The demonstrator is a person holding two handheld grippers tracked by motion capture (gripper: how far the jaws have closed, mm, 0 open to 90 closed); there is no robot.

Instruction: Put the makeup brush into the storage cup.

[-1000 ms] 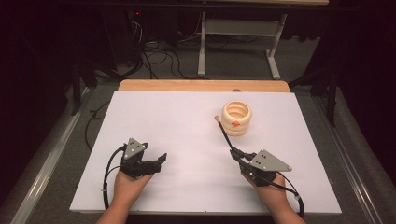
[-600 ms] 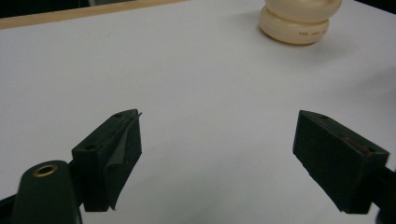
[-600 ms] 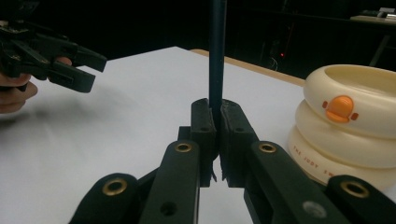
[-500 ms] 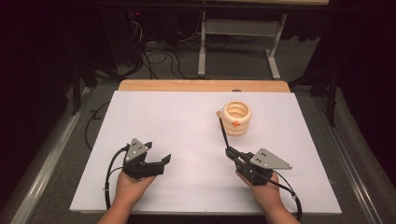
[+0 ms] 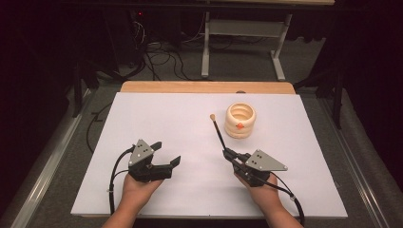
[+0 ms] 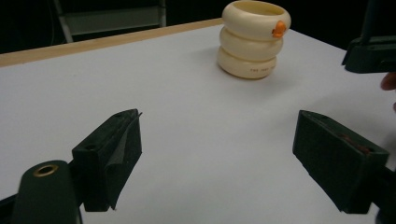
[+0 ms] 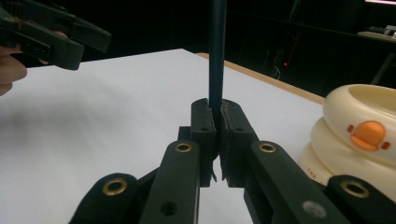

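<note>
Brush (image 5: 218, 132) sits clamped in the right gripper (image 5: 228, 153), jaws pressed together on its dark handle; I see the handle rising straight up between the pads in the right gripper view (image 7: 217, 56). In the high view the brush runs from the jaws toward 11 o'clock, pale tip up and clear of the desk (image 5: 180, 118). Cream ringed holder (image 5: 240, 120), three stacked rings with an orange mark on the side, stands at about 1 o'clock from the right gripper, near the brush tip but apart from it. Left gripper (image 5: 167, 153) is at my 8 o'clock on the desk, jaws wide apart with nothing between them; in the left gripper view the holder (image 6: 253, 39) lies ahead at 1 o'clock, well apart. White sheet covers the desk.
</note>
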